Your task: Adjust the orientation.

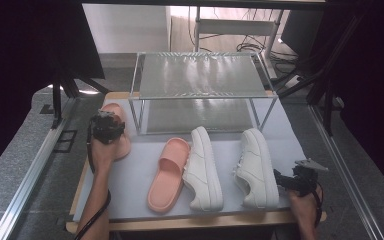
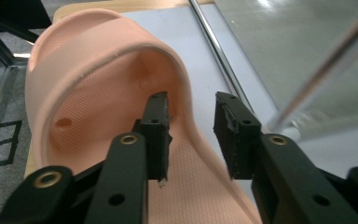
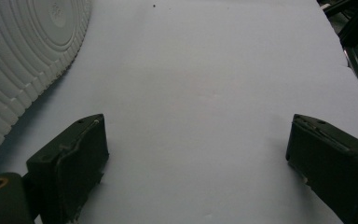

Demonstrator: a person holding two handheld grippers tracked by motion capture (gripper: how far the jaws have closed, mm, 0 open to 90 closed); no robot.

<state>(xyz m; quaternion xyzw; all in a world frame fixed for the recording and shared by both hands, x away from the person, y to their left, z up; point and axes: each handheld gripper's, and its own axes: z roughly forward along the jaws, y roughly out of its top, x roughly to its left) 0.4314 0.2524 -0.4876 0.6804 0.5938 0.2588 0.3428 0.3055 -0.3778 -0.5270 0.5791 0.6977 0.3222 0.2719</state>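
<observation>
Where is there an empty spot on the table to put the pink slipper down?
Bare mat lies between the left hand-held gripper and the middle pink slipper, and beside the right sneaker near the right hand-held gripper. The middle, where slipper meets left sneaker, is crowded.

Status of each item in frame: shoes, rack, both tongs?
Left tongs: open, jaws astride the strap edge of a pink slipper.
Pink slipper at left: flat on the table, not lifted.
Second pink slipper: flat on the table, upright, untouched.
Left white sneaker: upright on its sole.
Right white sneaker: tipped toward the right, sole showing.
Right tongs: wide open, empty.
Rack: both shelves empty.
</observation>
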